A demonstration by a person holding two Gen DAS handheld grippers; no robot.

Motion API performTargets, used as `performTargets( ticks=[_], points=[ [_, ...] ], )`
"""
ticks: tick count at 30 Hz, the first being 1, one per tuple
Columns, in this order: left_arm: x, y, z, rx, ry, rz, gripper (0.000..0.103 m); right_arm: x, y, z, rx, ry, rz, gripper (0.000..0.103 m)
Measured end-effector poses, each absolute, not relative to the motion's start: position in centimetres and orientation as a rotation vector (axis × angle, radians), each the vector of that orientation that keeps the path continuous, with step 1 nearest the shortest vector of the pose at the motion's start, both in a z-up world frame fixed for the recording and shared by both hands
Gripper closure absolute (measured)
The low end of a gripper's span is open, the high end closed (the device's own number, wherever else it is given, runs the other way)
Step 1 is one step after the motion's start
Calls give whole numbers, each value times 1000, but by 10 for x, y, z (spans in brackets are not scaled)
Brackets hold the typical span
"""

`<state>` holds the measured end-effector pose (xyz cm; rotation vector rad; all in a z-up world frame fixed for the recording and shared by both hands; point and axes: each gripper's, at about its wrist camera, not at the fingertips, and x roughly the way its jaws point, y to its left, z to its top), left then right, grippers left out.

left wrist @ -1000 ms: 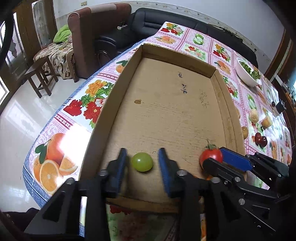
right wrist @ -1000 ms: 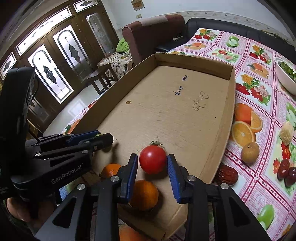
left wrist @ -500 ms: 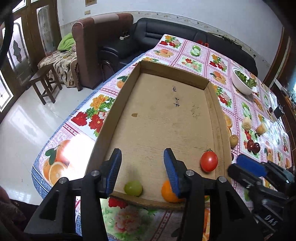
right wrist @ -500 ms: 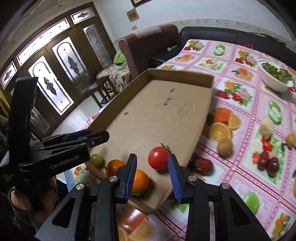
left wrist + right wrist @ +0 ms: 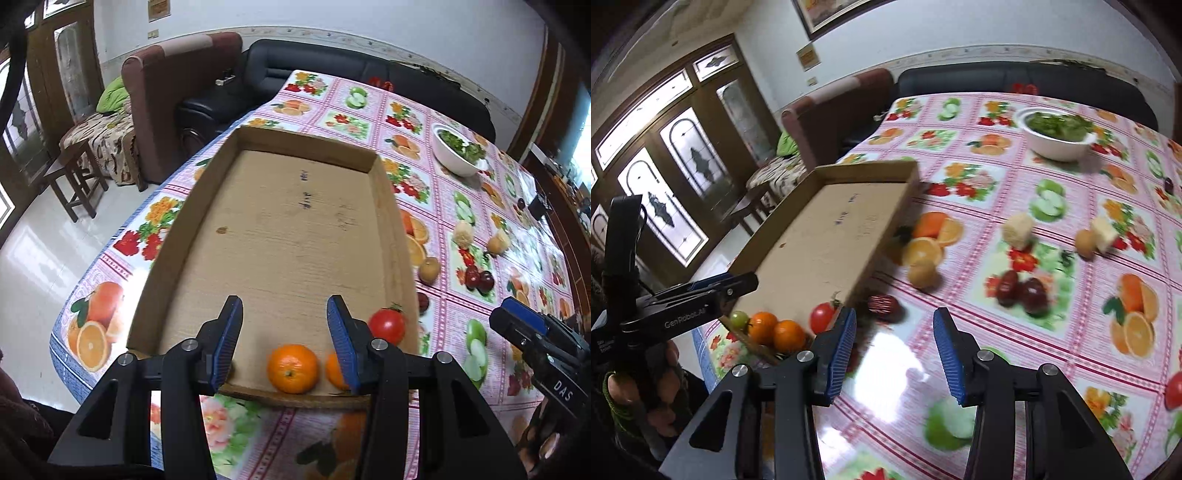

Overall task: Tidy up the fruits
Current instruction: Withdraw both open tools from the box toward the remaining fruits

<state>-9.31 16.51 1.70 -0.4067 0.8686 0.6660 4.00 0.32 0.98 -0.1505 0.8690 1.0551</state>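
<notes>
I see a table covered in a pink checked tablecloth (image 5: pixel 436 184) printed with fruit and flowers; pale glossy floor beyond its edge, a maroon armchair (image 5: pixel 173 92) and a black sofa (image 5: pixel 332 70) along the wall, dark wooden doors with patterned glass (image 5: pixel 679 192) on the right wrist view. A shallow cardboard tray (image 5: pixel 288 229) lies on the cloth. Along its near wall sit a tomato (image 5: pixel 386 325), an orange (image 5: pixel 292 368) and a second orange (image 5: pixel 334 373), half covered by my left finger. A green grape (image 5: pixel 738 319) shows only from the right camera. My left gripper (image 5: pixel 284 345) hangs over the tray's near end, fingers wide apart, nothing between them. My right gripper (image 5: pixel 894 350) is out over bare cloth beside the tray, its jaws just opened further, empty. Loose fruit on the cloth is blurred: two dark red fruits (image 5: pixel 1021 290), a brown round one (image 5: pixel 922 273), a wrinkled date (image 5: pixel 884 304). A white bowl of greens (image 5: pixel 1057 136) stands far back.
</notes>
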Motion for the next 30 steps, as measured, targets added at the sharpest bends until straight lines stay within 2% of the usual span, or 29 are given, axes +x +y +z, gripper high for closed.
performTargets(
  ticks=[17,30],
  points=[
    [-50,101,27,-381,881,452,57,76,-70,2,-46,875,902,57],
    [-25,68,3,-435,954,301,57,92,-101,-5,-11,885,834,57]
  ],
)
